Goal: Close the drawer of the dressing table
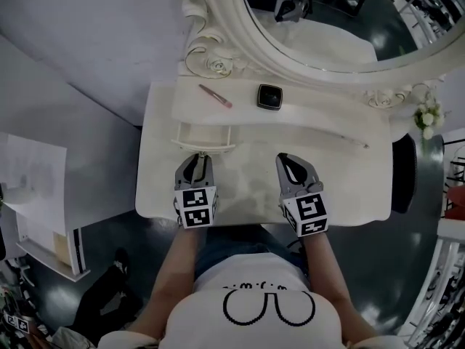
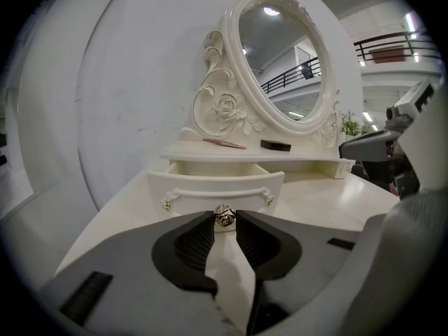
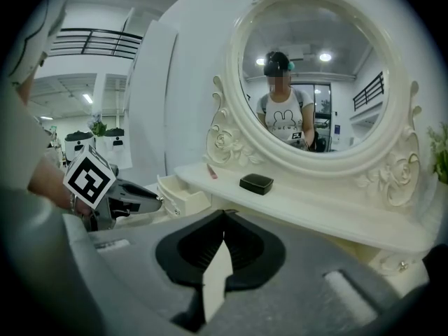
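On dressing table (image 1: 349, 180), drawer (image 2: 217, 186) open, left hand-held gripper (image 1: 196, 158) clamping its knob (image 2: 225, 216)

Left gripper (image 2: 224, 222), grey with black ribbed pads: jaws pressed on the small silver rose-shaped knob (image 2: 224, 215). Knob belongs to the cream carved drawer (image 2: 203, 186), standing open.

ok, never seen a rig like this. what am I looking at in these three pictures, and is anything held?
No robot: a person holds a two-jaw tool in each hand. The head view looks down from the person's head; the other two cameras ride on the tools. On the white dressing table, under the mirror, lie a pink stick and a black case, and one drawer stands open. The left tool grips the drawer's knob; the right tool is shut and empty.
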A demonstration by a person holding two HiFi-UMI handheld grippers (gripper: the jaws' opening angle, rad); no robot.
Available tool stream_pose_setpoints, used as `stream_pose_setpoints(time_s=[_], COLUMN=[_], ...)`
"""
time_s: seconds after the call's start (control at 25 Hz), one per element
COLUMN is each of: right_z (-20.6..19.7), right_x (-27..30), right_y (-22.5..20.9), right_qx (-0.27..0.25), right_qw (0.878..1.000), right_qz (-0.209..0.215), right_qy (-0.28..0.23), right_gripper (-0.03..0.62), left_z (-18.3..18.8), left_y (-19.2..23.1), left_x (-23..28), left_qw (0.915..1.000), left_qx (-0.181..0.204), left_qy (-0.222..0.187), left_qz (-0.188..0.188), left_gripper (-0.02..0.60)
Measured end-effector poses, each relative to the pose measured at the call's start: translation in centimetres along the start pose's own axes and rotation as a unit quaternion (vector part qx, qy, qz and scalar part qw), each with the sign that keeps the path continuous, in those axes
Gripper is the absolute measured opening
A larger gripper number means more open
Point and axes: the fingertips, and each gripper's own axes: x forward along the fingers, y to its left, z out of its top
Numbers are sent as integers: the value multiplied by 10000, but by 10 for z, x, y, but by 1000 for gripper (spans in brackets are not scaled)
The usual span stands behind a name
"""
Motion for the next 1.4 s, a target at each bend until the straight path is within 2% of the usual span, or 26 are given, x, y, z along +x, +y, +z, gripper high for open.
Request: stream_pose_setpoints(time_s=[0.76, 1.4], right_z=[0, 0], right_x=[-4, 8], right_y=[-25, -36], right_qx=[165, 99], right_qw=[9997, 9998], right_qz=[-195, -117], right_qy=[21, 157], right_gripper=[3, 3], left_z=[16, 35], left_y=[3, 11], left_x=[34, 67], left_qw=[9998, 9999], left_qx=[-191, -93], left_qy=[86, 145], left_qz=[-12, 14], left_gripper=[95, 95])
